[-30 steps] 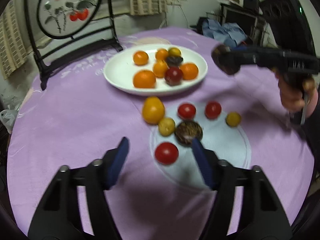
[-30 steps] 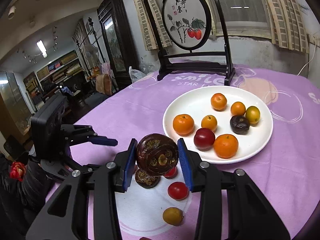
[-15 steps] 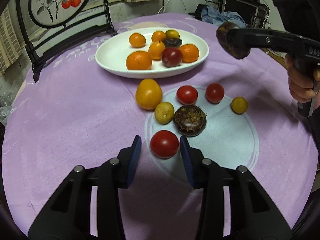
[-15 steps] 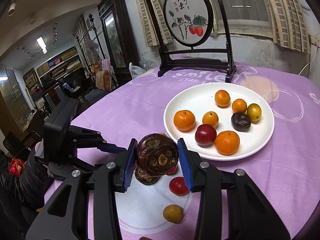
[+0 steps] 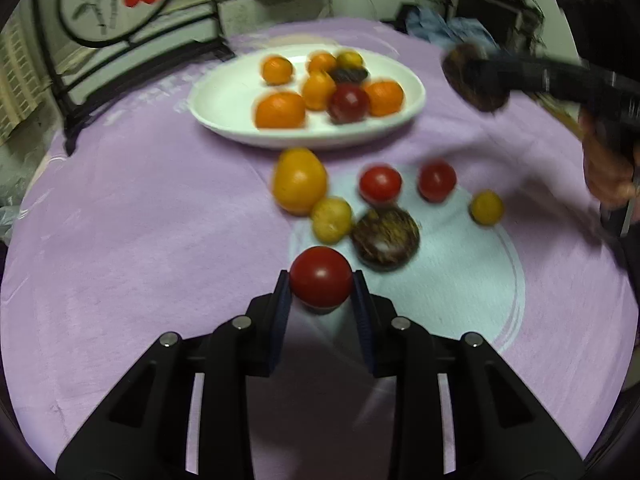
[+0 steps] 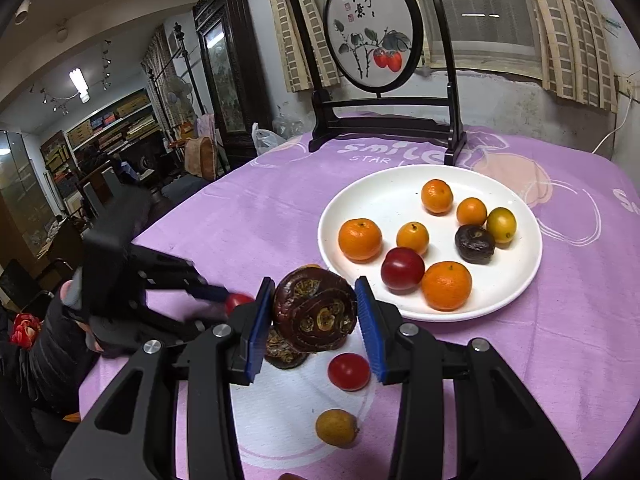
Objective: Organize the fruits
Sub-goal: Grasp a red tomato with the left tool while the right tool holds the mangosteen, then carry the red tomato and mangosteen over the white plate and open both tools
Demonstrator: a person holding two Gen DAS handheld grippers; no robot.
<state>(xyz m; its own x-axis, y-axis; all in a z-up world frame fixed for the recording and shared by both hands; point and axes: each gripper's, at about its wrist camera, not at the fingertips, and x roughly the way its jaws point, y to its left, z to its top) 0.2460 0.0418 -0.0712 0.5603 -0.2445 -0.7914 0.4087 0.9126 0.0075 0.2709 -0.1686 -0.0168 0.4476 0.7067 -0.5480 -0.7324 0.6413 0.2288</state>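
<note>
On the purple tablecloth, seen from the left wrist, the left gripper (image 5: 321,292), wide open a second ago, has closed onto the red tomato (image 5: 321,276), so that fruit is ready to lift to the plate (image 5: 404,120). From the right wrist, the right gripper (image 6: 313,322) still clamps a dark wrinkled fruit (image 6: 315,310) near the plate's (image 6: 360,200) rim, unreleased.

The left wrist view is motion-blurred: the fruit on the white plate (image 5: 224,92) and the loose fruit near the tablecloth's (image 5: 120,240) middle smear. In the right wrist view, the held dark fruit (image 6: 315,310) hides most of another dark fruit (image 6: 280,354) beneath it.
</note>
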